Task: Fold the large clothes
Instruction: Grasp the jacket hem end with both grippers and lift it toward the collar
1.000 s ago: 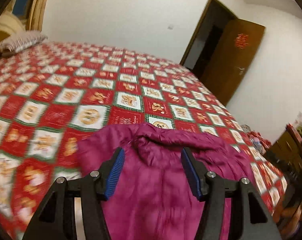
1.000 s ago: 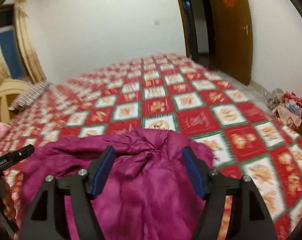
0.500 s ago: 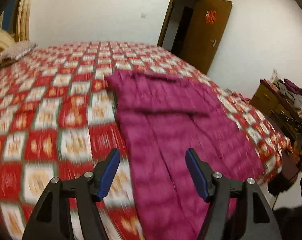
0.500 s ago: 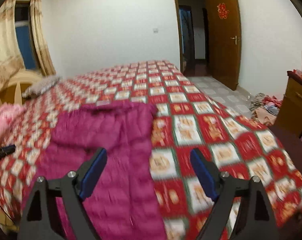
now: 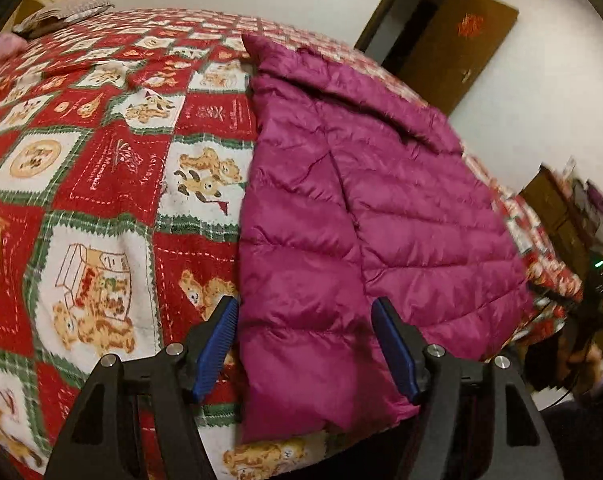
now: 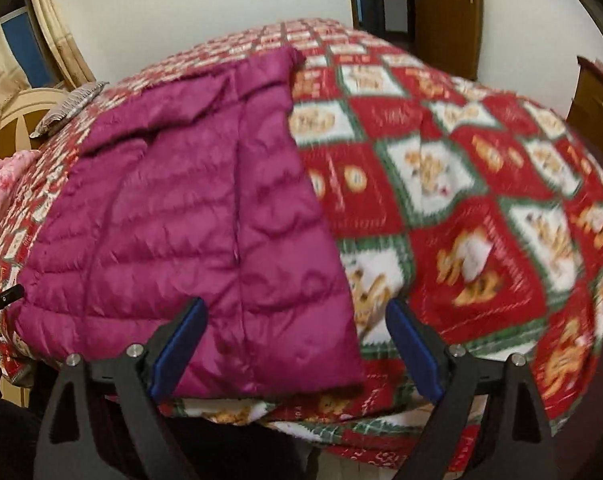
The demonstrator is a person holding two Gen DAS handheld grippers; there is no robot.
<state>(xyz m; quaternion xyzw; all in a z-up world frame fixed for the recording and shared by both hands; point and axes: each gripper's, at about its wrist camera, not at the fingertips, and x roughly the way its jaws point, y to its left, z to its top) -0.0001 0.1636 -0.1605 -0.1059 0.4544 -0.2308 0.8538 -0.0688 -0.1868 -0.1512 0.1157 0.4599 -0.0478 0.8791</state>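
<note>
While flat on bed (image 5: 101, 184), jacket (image 5: 341, 216)

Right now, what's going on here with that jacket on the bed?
A person holding two tools is partway into folding a magenta puffer jacket spread flat on a red patchwork bedspread. Both tools are open and holding nothing. The left tool points at the jacket's near hem on one side, and the right tool points at the hem's other corner. No fold is visible yet.
</note>
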